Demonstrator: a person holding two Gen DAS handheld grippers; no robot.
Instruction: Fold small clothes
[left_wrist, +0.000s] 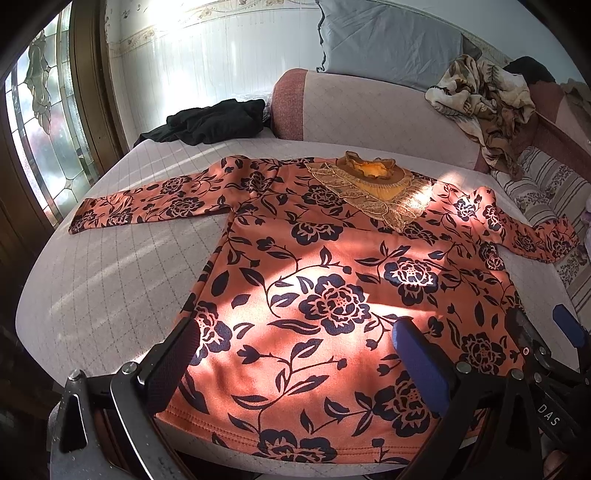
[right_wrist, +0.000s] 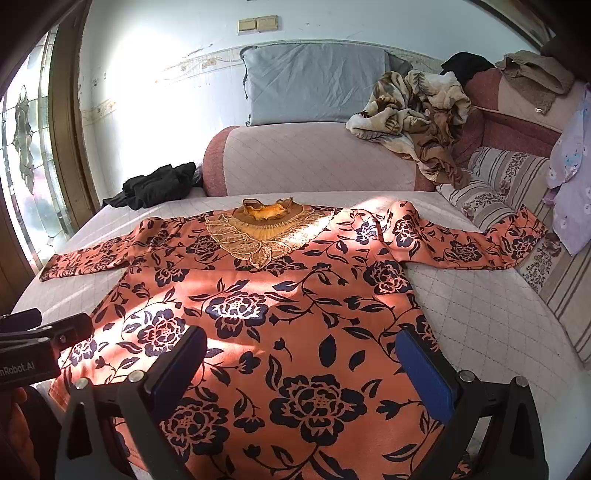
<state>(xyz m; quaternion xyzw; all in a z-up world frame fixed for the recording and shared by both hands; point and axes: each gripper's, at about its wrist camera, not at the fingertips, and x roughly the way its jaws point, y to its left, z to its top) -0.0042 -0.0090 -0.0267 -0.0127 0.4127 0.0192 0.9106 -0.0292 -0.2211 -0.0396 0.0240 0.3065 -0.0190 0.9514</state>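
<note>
An orange top with dark blue flowers (left_wrist: 325, 295) lies flat and face up on the pale quilted bed (left_wrist: 110, 280), sleeves spread to both sides, gold lace collar (left_wrist: 373, 188) at the far end. It also shows in the right wrist view (right_wrist: 280, 314). My left gripper (left_wrist: 295, 354) is open and empty, hovering over the hem's left part. My right gripper (right_wrist: 303, 358) is open and empty over the hem's right part. The right gripper also shows at the right edge of the left wrist view (left_wrist: 543, 343).
A black garment (left_wrist: 218, 122) lies at the bed's far left. A pink bolster (right_wrist: 317, 158), a grey pillow (right_wrist: 317, 85) and a crumpled brown blanket (right_wrist: 421, 114) sit behind. Striped cushions (right_wrist: 509, 177) line the right. A glass door (left_wrist: 44, 122) is on the left.
</note>
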